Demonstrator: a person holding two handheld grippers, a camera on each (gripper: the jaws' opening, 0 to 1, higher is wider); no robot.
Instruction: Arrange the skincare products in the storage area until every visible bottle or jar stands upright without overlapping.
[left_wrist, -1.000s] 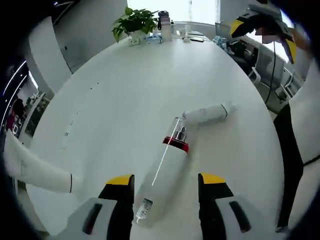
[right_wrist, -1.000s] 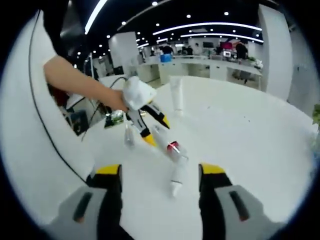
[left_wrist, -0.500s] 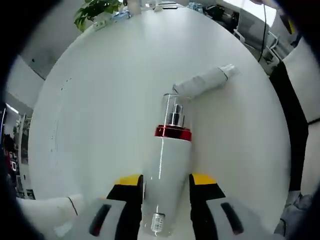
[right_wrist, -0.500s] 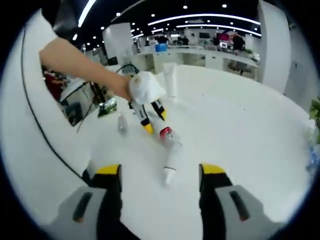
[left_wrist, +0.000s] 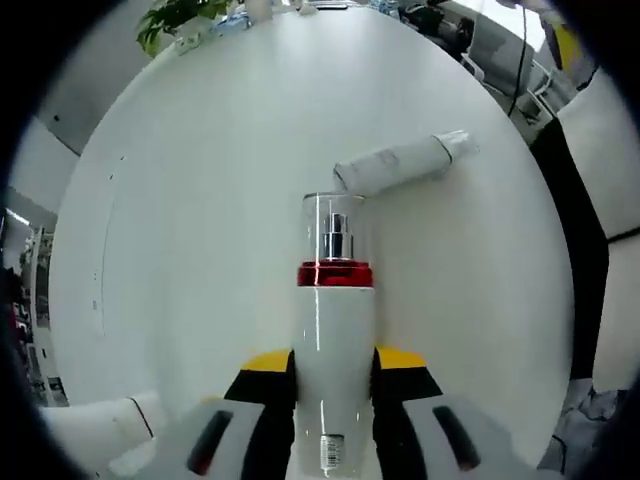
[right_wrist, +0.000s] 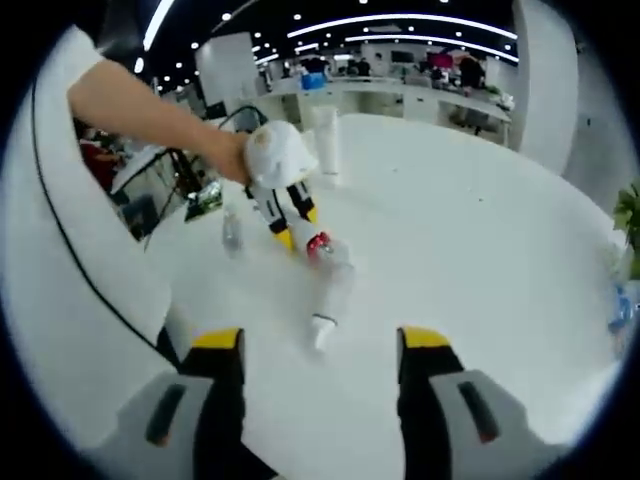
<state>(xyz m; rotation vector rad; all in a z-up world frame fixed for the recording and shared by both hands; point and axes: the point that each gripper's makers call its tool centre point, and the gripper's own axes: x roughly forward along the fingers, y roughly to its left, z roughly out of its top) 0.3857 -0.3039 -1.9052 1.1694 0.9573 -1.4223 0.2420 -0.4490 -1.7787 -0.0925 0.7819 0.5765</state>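
Your left claw (left_wrist: 332, 362) has closed in over the last second: a second ago its yellow-tipped jaws stood wide on either side of the pump bottle (left_wrist: 333, 340), and now they press against both flanks of its white body. The bottle, with its red collar and clear cap, runs straight out from the claw along the round white worktop (left_wrist: 200, 200). From these views I cannot tell whether it has left the surface or is only clamped while lying there. In the right claw's view, the same bottle shows low against the worktop with the left claw (right_wrist: 283, 215) on it, so it looks not yet stood up.

Just beyond the bottle's cap lies a white tube (left_wrist: 400, 163), on its side, near the cap but seemingly apart from it. A standing white tube (right_wrist: 325, 140) rises on the far side of the worktop, and a small clear bottle (right_wrist: 231, 231) stands to the left of the clamped one. A second white tube (left_wrist: 95, 430) lies at the near left edge in the left claw's view.

Your right claw (right_wrist: 318, 355) hangs released above the worktop, jaws wide, holding nothing.

The grip suggests the next step is tipping the pump bottle onto its base; the fallen tubes remain to be righted.
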